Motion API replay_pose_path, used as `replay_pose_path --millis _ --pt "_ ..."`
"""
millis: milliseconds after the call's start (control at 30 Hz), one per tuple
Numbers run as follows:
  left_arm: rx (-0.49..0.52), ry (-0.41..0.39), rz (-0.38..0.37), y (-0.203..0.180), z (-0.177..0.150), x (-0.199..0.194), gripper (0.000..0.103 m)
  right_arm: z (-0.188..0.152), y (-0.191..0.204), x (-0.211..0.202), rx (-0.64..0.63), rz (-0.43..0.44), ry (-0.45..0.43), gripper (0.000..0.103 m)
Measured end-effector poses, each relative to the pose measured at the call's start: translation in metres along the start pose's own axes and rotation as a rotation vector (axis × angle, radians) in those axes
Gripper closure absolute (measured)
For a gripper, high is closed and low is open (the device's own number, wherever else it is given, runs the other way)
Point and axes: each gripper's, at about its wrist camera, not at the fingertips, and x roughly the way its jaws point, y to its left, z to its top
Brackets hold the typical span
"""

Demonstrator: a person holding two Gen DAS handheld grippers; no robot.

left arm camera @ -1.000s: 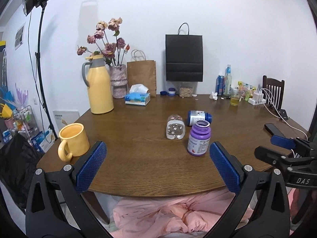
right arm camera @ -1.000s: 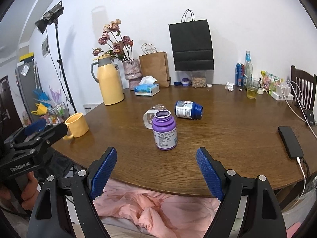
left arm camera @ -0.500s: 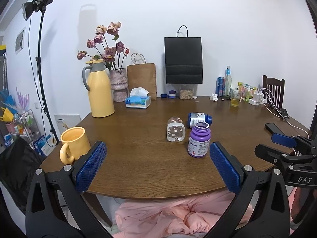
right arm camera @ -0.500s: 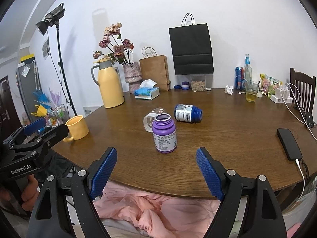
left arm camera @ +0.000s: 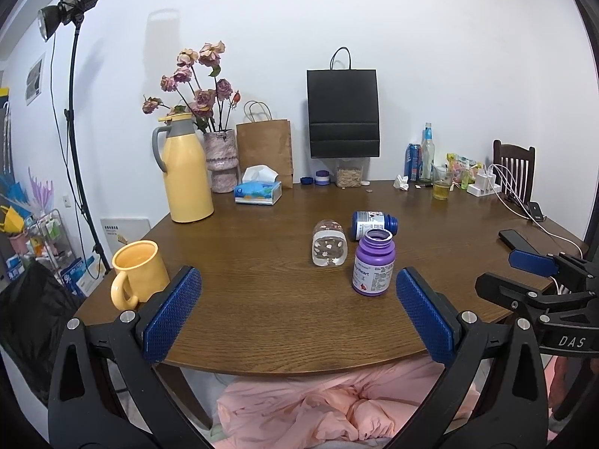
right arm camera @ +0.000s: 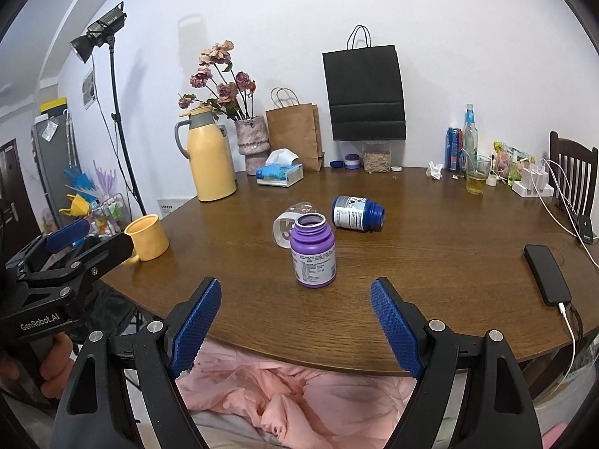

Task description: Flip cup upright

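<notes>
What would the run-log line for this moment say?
phase: pre-approach | glass cup: on its side | left gripper: open, empty | right gripper: open, empty | purple bottle: upright, in front of the cup

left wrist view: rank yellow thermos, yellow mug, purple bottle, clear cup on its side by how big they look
1. yellow thermos, clearly largest though farthest back
2. yellow mug
3. purple bottle, close to the mug; the mug sits nearer the camera, so unsure
4. clear cup, lying on its side, smallest
</notes>
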Motion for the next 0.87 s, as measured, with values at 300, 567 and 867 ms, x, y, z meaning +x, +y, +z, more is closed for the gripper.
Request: replay_pose_path --millis 300,567,867 --pt "-0.003 0.004 -0.002 0.0025 0.0001 0.0001 0.0 -0.0013 -0.0006 0.0022 0.003 0.001 0.004 0.017" --pt "-0.01 0.037 -0.014 0.0043 -0.0014 0.0069 0.0 -0.0025 -0.0007 0.0032 0.009 -0.001 0.009 0.017" --pt "-0.008 0.049 -0.024 0.0042 -0.0034 0.0088 0.0 -0.0049 -0.0029 0.0076 0.015 0.003 0.025 0.017"
